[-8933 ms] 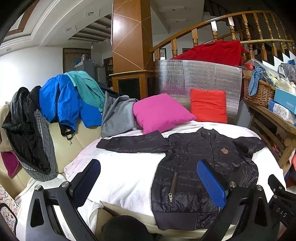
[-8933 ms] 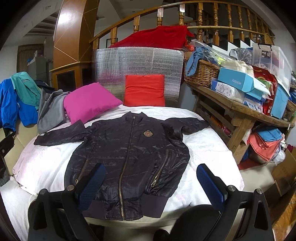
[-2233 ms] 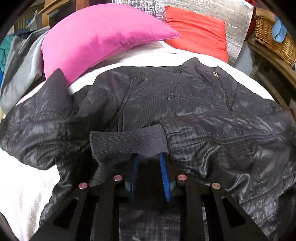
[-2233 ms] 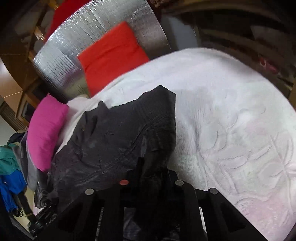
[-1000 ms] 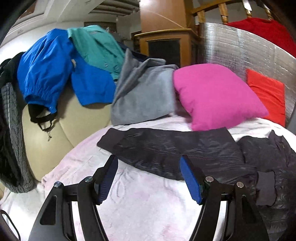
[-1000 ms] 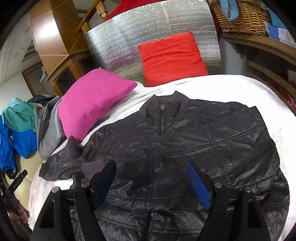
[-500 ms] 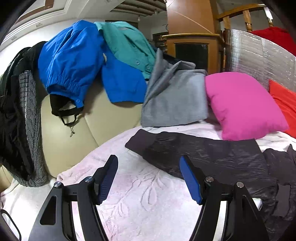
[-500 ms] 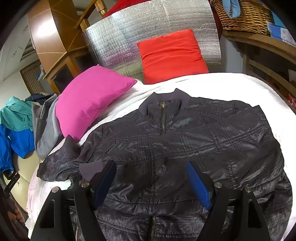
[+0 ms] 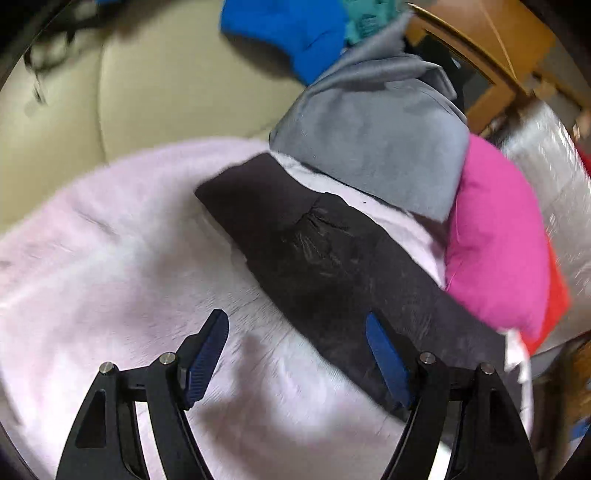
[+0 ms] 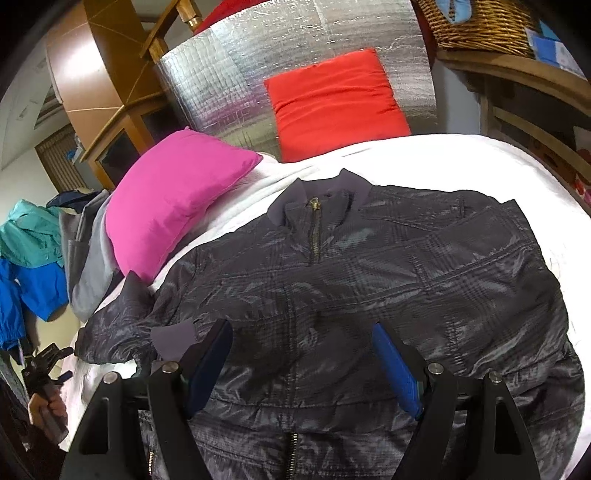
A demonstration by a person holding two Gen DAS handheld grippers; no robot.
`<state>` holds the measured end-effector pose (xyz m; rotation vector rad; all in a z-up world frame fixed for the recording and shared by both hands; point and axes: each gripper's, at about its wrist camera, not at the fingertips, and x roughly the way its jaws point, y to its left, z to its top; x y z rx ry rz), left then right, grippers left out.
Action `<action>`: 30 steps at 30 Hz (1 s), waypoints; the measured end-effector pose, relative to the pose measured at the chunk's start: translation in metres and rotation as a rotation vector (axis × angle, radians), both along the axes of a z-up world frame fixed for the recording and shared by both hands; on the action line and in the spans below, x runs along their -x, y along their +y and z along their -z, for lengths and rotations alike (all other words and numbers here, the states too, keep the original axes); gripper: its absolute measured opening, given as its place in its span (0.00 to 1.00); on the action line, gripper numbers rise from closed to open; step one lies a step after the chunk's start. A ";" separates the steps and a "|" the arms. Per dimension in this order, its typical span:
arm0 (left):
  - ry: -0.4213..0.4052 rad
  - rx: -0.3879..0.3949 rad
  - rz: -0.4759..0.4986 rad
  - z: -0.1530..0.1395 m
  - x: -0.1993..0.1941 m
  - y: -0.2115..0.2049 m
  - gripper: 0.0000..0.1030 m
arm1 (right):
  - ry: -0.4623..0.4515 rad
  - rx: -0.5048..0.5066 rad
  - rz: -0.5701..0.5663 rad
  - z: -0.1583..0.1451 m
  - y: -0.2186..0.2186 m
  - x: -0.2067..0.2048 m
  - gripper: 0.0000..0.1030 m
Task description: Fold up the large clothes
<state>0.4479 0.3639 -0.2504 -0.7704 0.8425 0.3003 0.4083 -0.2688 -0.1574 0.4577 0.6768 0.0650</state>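
Observation:
A black quilted jacket lies face up on the white blanket, zip closed. One sleeve is folded across the front, its cuff at the lower left. The other sleeve stretches out flat towards the sofa and ends in a knit cuff. My left gripper tilts down just above this sleeve. Its jaws are opening, and no cloth is pinched between them. My right gripper hovers open over the jacket's chest and holds nothing.
A pink pillow and a grey garment lie right behind the sleeve. A blue garment hangs on the beige sofa back. A red pillow leans on a silver panel. Wooden shelves stand to the right.
The left gripper has dropped and swung in close over the outstretched sleeve, rolling as it went, and its jaws stand a little wider. The right gripper has stayed put.

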 end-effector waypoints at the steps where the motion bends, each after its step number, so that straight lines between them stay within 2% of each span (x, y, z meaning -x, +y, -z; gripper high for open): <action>1: -0.014 0.052 -0.009 0.008 -0.004 0.005 0.75 | 0.006 -0.004 0.001 0.002 -0.001 -0.001 0.79; 3: -0.017 0.118 -0.021 0.023 -0.013 0.008 0.61 | 0.017 -0.009 0.001 0.005 -0.003 -0.004 0.79; 4: -0.017 0.116 -0.023 0.025 -0.016 0.007 0.59 | 0.020 -0.008 0.000 0.006 -0.003 -0.004 0.79; 5: -0.027 0.095 -0.024 0.024 -0.020 0.006 0.58 | 0.024 -0.006 -0.001 0.007 -0.003 -0.005 0.79; 7: -0.031 0.060 -0.011 0.024 -0.031 0.003 0.47 | 0.029 -0.005 -0.005 0.008 -0.003 -0.006 0.79; 9: -0.018 0.051 -0.019 0.027 -0.037 0.003 0.21 | 0.030 -0.007 -0.007 0.009 -0.003 -0.006 0.79; 11: -0.033 0.054 -0.016 0.025 -0.039 0.001 0.11 | 0.026 -0.007 -0.007 0.008 -0.005 -0.006 0.79; 12: -0.035 0.029 -0.013 0.019 -0.039 -0.005 0.08 | 0.022 -0.006 -0.004 0.007 -0.005 -0.005 0.79; 14: -0.058 -0.050 0.013 0.002 -0.042 -0.017 0.06 | 0.008 -0.011 0.007 0.004 -0.009 -0.002 0.79; 15: -0.089 -0.117 0.044 -0.017 -0.042 -0.033 0.06 | 0.000 -0.019 0.013 0.002 -0.012 0.000 0.79; 18: -0.173 -0.209 0.125 -0.065 -0.037 -0.078 0.05 | -0.026 -0.043 0.051 -0.005 -0.024 0.008 0.79; 20: -0.233 -0.236 0.183 -0.092 -0.031 -0.107 0.05 | -0.036 -0.063 0.082 -0.007 -0.035 0.013 0.79; 24: -0.366 -0.304 0.367 -0.143 -0.009 -0.205 0.05 | -0.046 -0.113 0.158 -0.007 -0.063 0.025 0.79; 27: -0.418 -0.327 0.507 -0.158 0.008 -0.277 0.05 | -0.051 -0.171 0.202 -0.005 -0.086 0.035 0.79; 30: -0.441 -0.309 0.680 -0.157 0.023 -0.356 0.05 | -0.063 -0.197 0.250 -0.003 -0.108 0.046 0.79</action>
